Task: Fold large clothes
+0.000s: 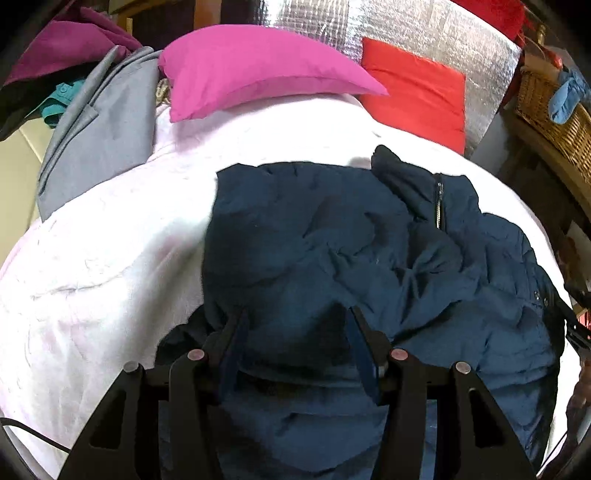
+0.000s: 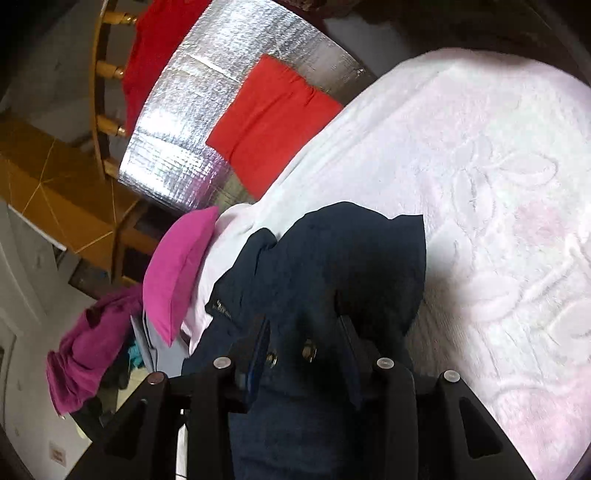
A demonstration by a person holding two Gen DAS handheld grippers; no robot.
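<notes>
Jacket (image 1: 332, 258) lies crumpled near bed's (image 1: 110, 277) front edge, mid-fold. Left gripper (image 1: 295, 317) and right gripper (image 2: 303, 325) each pinch fabric; right's jaws opening. Next: carry hem over w/o slipping.

a bed (image 1: 110, 258) with a pale pink bedspread fills the room. a silver foil panel (image 1: 424, 33) stands behind its pillows; a wicker basket (image 1: 554, 118) sits beside.

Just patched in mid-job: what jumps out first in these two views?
A crumpled navy jacket sprawls across the white bedspread, filling the middle of both views, its fabric lying between the fingers of each tool. Behind it, a magenta pillow and a red cushion lean at the head of the bed against a silver foil panel.
</notes>
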